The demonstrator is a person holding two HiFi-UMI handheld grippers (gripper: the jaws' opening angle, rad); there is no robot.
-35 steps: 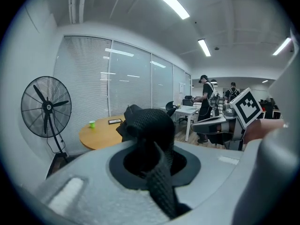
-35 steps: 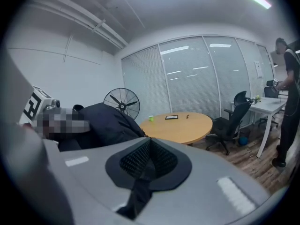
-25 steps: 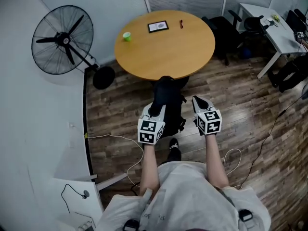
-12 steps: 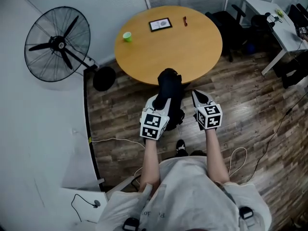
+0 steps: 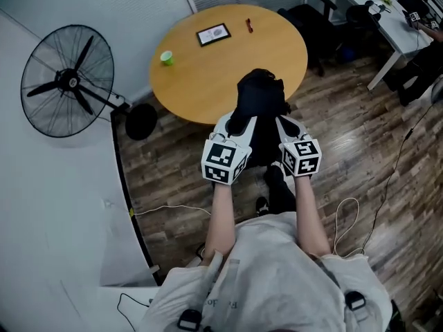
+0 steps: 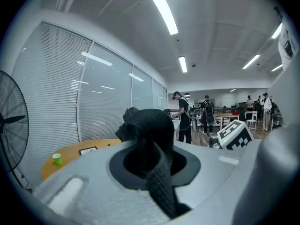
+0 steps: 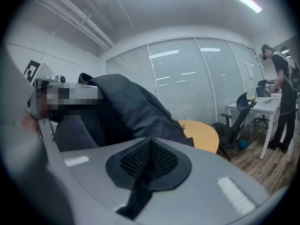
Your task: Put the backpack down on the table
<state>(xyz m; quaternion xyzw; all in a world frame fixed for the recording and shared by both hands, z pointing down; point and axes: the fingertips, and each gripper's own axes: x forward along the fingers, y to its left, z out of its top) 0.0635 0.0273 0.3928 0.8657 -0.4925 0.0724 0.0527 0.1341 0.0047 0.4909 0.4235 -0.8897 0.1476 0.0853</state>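
Note:
The black backpack (image 5: pixel 261 101) hangs in the air against the near edge of the round wooden table (image 5: pixel 201 75). My left gripper (image 5: pixel 234 122) is shut on its black mesh top strap (image 6: pixel 149 125), which sticks up between the jaws. My right gripper (image 5: pixel 288 125) is just right of the bag, shut with nothing between its jaws (image 7: pixel 149 159). In the right gripper view the backpack (image 7: pixel 129 108) fills the left, with the table (image 7: pixel 205 134) behind it. The table (image 6: pixel 77 152) also shows at the lower left of the left gripper view.
On the table lie a green cup (image 5: pixel 166 58), a framed card (image 5: pixel 212 34) and a red pen (image 5: pixel 249 25). A standing fan (image 5: pixel 66 81) is at the left, office chairs (image 5: pixel 311 23) and a white desk (image 5: pixel 374 9) at the right. Cables (image 5: pixel 346 216) lie on the floor. People (image 6: pixel 183 116) stand far off.
Both grippers have moved forward toward the table. The backpack has risen with the left gripper, from the floor beside the table to the table's near edge.

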